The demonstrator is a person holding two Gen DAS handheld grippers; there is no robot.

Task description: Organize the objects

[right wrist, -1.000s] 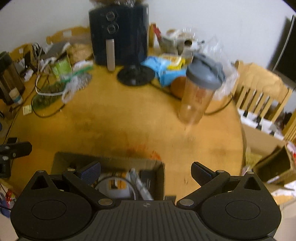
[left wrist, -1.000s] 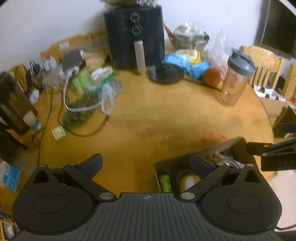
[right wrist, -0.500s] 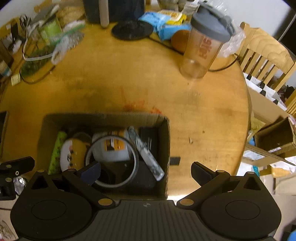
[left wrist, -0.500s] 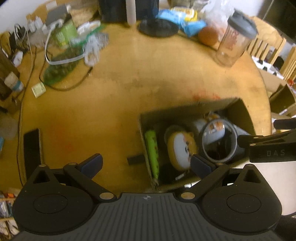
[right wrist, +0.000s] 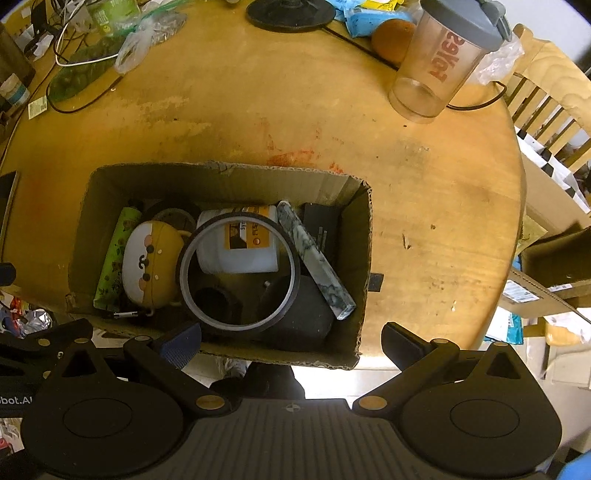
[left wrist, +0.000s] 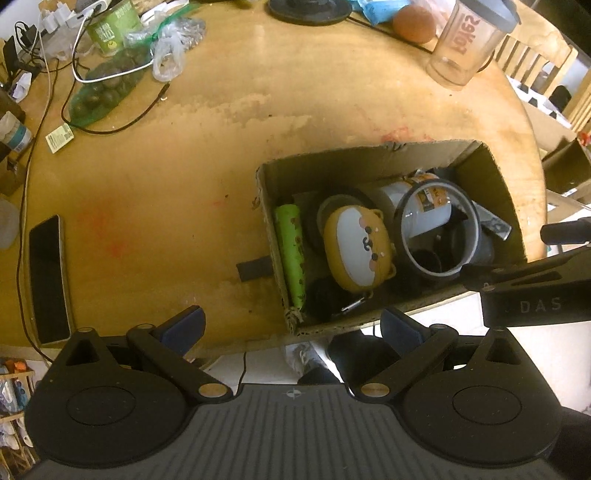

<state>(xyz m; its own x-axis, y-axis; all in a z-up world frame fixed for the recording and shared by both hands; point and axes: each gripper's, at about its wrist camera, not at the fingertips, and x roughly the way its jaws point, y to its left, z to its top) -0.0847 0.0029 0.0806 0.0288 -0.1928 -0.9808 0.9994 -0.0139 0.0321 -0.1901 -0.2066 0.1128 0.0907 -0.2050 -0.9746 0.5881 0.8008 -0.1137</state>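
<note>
A cardboard box [left wrist: 369, 158] [right wrist: 229, 177] stands at the near edge of a round wooden table [left wrist: 221, 129]. Inside lie a green tube [left wrist: 290, 254] [right wrist: 116, 251], a yellow-and-white bear-face case [left wrist: 358, 247] [right wrist: 147, 262], a black tape ring [left wrist: 437, 230] [right wrist: 239, 273], a white jar [right wrist: 236, 247] and a marbled bar [right wrist: 314, 258]. My left gripper [left wrist: 291, 328] is open and empty above the box's near left corner. My right gripper [right wrist: 291, 339] is open and empty above the box's near edge; part of its body shows in the left wrist view [left wrist: 532, 288].
A clear shaker cup [right wrist: 439, 62] with a grey lid stands at the far right by an orange [right wrist: 391, 33]. A phone [left wrist: 48, 277] lies at the near left edge. Cables, a green can [left wrist: 110, 26] and plastic bags crowd the far left. A wooden chair [right wrist: 554, 88] is at the right.
Both cameras have risen and tilted down over the last second. The box has come fully into view below both grippers. Nothing on the table has moved.
</note>
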